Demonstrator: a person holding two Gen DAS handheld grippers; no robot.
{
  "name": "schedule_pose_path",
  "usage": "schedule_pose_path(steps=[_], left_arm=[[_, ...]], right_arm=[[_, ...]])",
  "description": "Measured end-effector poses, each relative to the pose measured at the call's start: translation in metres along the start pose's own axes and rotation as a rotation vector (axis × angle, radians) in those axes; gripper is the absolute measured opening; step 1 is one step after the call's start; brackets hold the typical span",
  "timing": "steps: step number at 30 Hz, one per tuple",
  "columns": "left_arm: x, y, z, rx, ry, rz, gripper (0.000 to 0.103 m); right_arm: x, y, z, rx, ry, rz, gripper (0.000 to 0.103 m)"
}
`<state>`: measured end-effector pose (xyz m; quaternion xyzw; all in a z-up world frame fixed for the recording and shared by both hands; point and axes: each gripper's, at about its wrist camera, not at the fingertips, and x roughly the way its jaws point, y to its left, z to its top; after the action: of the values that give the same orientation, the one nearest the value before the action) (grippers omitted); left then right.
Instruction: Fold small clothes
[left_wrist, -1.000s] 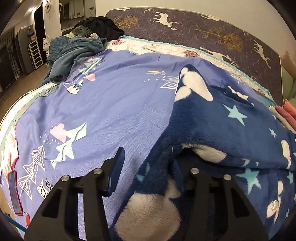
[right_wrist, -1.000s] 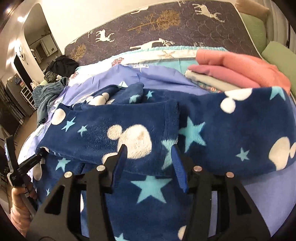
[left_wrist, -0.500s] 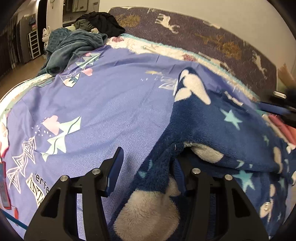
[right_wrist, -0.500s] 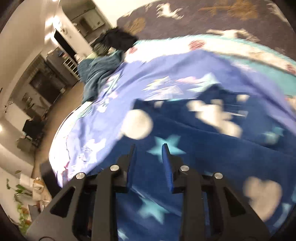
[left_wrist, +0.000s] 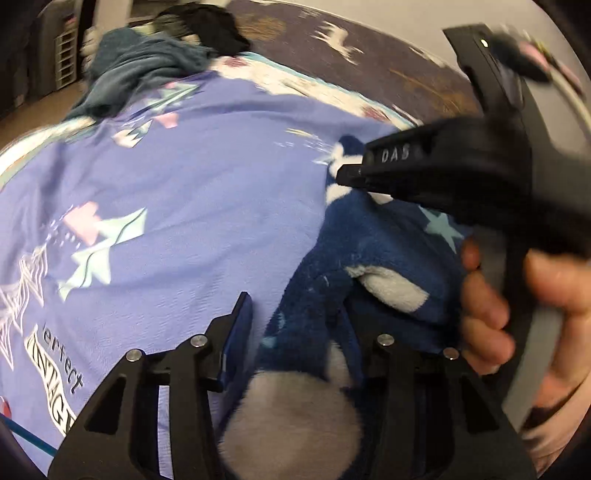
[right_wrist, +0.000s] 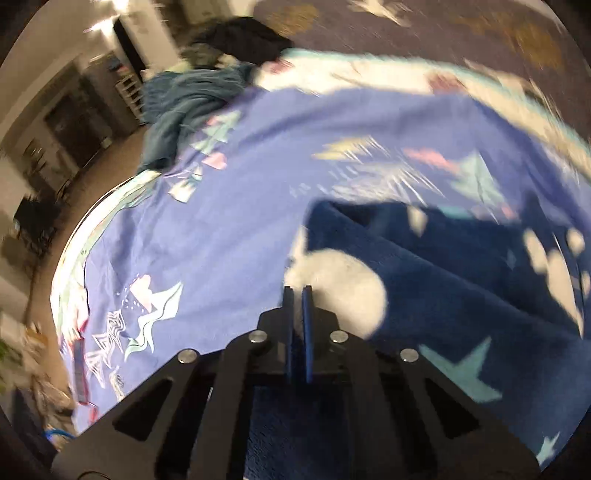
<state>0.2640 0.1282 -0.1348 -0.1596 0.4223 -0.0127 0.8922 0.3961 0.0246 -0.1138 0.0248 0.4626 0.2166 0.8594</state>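
A navy fleece garment (left_wrist: 369, 236) with pale stars and white blobs lies on the purple bedsheet (left_wrist: 192, 177). My left gripper (left_wrist: 299, 317) is open, its jaws straddling the garment's near edge. My right gripper (right_wrist: 297, 295) is shut, with no fleece seen between the pads; it sits over the left edge of the same fleece garment (right_wrist: 461, 295), by a white blob. The right gripper (left_wrist: 343, 173) and the hand holding it also show in the left wrist view, low over the garment's far corner.
A teal blanket (left_wrist: 140, 74) and dark clothes (left_wrist: 207, 26) are heaped at the bed's far left corner. A dark headboard with deer print (left_wrist: 340, 40) runs along the back. The floor and shelving (right_wrist: 74, 122) lie beyond the bed's left edge.
My right gripper has closed and swung left across the garment to its left edge, coming into the left wrist view. My left gripper stays open at the garment's near edge.
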Motion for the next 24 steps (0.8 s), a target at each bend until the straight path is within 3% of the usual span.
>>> schedule_pose_path(steps=[3, 4, 6, 8, 11, 13, 15, 16, 17, 18, 20, 21, 22, 24], left_arm=[[-0.001, 0.014, 0.001, -0.070, -0.005, -0.046, 0.050], [0.000, 0.015, 0.001, -0.077, -0.001, -0.054, 0.051], [0.000, 0.016, 0.001, -0.082, -0.003, -0.057, 0.052], [-0.001, 0.015, 0.001, -0.080, -0.007, -0.057, 0.052], [-0.005, 0.020, 0.002, -0.090, -0.025, -0.081, 0.052], [-0.018, 0.019, 0.000, -0.086, -0.067, -0.085, 0.044], [-0.037, 0.012, 0.001, -0.076, -0.137, -0.072, 0.040], [-0.047, 0.003, 0.004, -0.061, -0.161, -0.103, 0.040], [-0.052, -0.007, 0.005, -0.041, -0.160, -0.137, 0.040], [-0.054, -0.018, 0.007, -0.010, -0.149, -0.160, 0.040], [-0.054, -0.049, 0.005, 0.096, -0.129, -0.145, 0.041], [-0.051, -0.062, 0.002, 0.148, -0.123, -0.118, 0.042], [-0.043, -0.076, -0.002, 0.209, -0.118, -0.067, 0.043], [-0.027, -0.089, -0.007, 0.272, -0.080, -0.010, 0.047]], right_arm=[[0.003, 0.019, 0.000, -0.104, -0.030, -0.042, 0.007], [0.004, 0.019, -0.001, -0.110, -0.015, -0.073, 0.020], [-0.012, 0.009, -0.007, -0.073, 0.001, -0.072, 0.035], [-0.046, -0.008, -0.021, -0.020, -0.030, -0.098, 0.039], [-0.119, -0.062, -0.063, 0.090, -0.051, -0.093, 0.039], [-0.157, -0.104, -0.097, 0.194, -0.079, -0.096, 0.039], [-0.179, -0.151, -0.135, 0.331, -0.070, -0.153, 0.039], [-0.178, -0.171, -0.151, 0.387, -0.031, -0.205, 0.026], [-0.174, -0.190, -0.167, 0.431, 0.008, -0.221, 0.022], [-0.183, -0.205, -0.184, 0.469, -0.065, -0.123, 0.021], [-0.205, -0.215, -0.201, 0.582, -0.106, -0.046, 0.025], [-0.218, -0.218, -0.209, 0.633, -0.140, -0.010, 0.036], [-0.229, -0.222, -0.217, 0.655, -0.177, 0.005, 0.040], [-0.266, -0.235, -0.237, 0.682, -0.259, -0.063, 0.042]])
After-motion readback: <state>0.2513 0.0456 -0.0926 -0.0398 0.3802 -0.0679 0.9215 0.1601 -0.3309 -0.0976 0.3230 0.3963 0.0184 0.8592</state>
